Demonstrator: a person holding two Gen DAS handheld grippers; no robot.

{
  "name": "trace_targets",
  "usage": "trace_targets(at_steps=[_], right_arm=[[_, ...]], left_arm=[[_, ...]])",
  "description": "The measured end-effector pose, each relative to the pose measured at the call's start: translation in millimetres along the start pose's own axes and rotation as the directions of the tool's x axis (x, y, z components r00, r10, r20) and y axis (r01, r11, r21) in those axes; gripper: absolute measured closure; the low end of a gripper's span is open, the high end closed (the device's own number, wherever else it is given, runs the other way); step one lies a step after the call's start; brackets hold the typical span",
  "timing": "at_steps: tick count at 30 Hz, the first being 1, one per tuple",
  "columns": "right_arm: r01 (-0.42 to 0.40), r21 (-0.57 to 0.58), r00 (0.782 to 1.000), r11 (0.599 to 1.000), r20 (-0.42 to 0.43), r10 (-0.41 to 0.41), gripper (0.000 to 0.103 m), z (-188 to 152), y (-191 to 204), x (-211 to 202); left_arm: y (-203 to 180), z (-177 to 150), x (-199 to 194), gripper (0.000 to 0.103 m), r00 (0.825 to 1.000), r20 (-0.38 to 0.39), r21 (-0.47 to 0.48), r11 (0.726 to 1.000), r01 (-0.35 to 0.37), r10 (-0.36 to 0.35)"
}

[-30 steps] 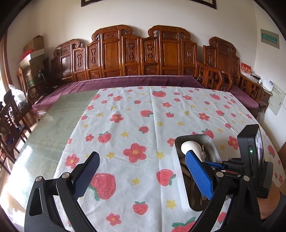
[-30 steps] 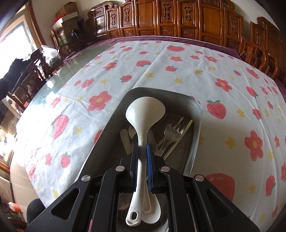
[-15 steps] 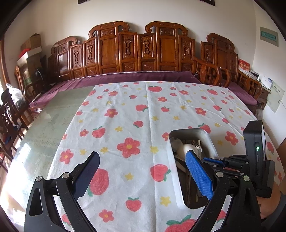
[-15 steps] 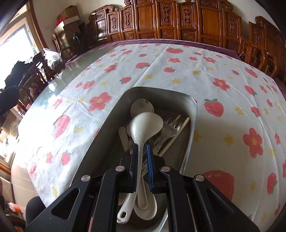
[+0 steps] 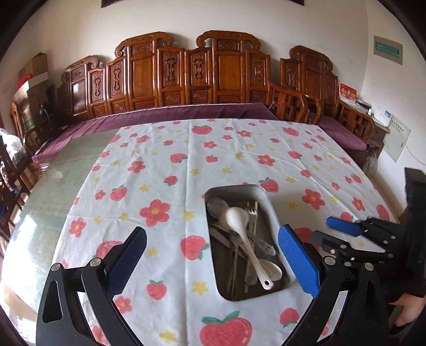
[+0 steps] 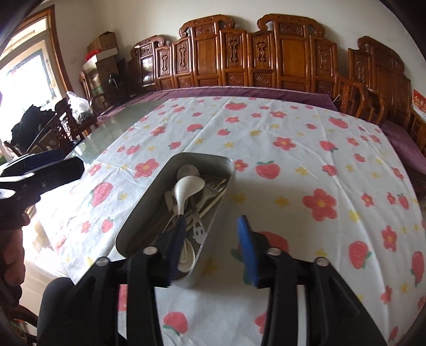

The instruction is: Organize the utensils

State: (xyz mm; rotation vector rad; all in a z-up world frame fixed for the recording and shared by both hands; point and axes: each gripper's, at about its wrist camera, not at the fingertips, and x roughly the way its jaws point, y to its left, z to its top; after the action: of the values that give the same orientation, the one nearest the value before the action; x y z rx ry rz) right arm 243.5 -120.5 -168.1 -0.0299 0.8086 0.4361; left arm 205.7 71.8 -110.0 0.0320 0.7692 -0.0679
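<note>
Tablecloth (image 5: pixel 159 170) with strawberries fronts carved wooden benches (image 5: pixel 186 77); both grippers' jaws gape, holding nothing.

Wall (image 5: pixel 239 24): plain white, seen behind everything.
Benches (image 5: pixel 186 77): carved dark wood, lined along the wall, purple cushions (image 5: pixel 173 113) laid on the seats.
Table: covered by a strawberry-and-flower tablecloth (image 5: pixel 239 149).
Window (image 6: pixel 24 74): bright daylight is let in.
Boxes (image 6: pixel 102 42): stacked in the corner.
</note>
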Motion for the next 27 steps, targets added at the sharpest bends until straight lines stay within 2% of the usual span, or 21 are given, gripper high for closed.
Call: trace_targets(at_steps=[6,10,12,17,21,27], right_arm=[[0.075,0.014,0.996,0.997,0.044,-0.076,0.019,-12.8,-14.5,-48.3],[0.124,0.043,0.991,0.991,0.050,-0.126,0.011,-18.5,-27.7,-76.4],[0.154,0.054,0.986,0.987,0.059,-0.157,0.004,-21.7,-32.9,-89.2],[0.167,0.095,0.981,0.981,0.082,-0.175,0.003,-27.9,-45.9,-121.2],[0.168,0.110,0.974,0.980,0.133,-0.182,0.003,-31.1,-47.8,-150.6],[0.151,0.109,0.957,0.982,0.231,-0.173,0.003,-24.2,-36.3,-193.2]], left_arm=[[-26.5,-5.1,-13.7,0.008,1.000,-0.005,0.008,1.000,0.016,-0.016],[-43.0,-9.7,-28.8,0.008,1.000,-0.002,0.006,1.000,-0.010,0.010],[-49.6,-11.5,-36.3,0.008,1.000,0.003,0.003,1.000,-0.006,0.006],[-67.5,-17.1,-58.9,0.008,1.000,0.007,0.012,1.000,-0.012,0.012],[-79.3,-19.5,-78.4,0.008,1.000,0.020,0.010,1.000,0.010,-0.010],[-93.7,-10.1,-126.4,0.008,0.991,0.133,0.026,1.000,0.003,-0.006]])
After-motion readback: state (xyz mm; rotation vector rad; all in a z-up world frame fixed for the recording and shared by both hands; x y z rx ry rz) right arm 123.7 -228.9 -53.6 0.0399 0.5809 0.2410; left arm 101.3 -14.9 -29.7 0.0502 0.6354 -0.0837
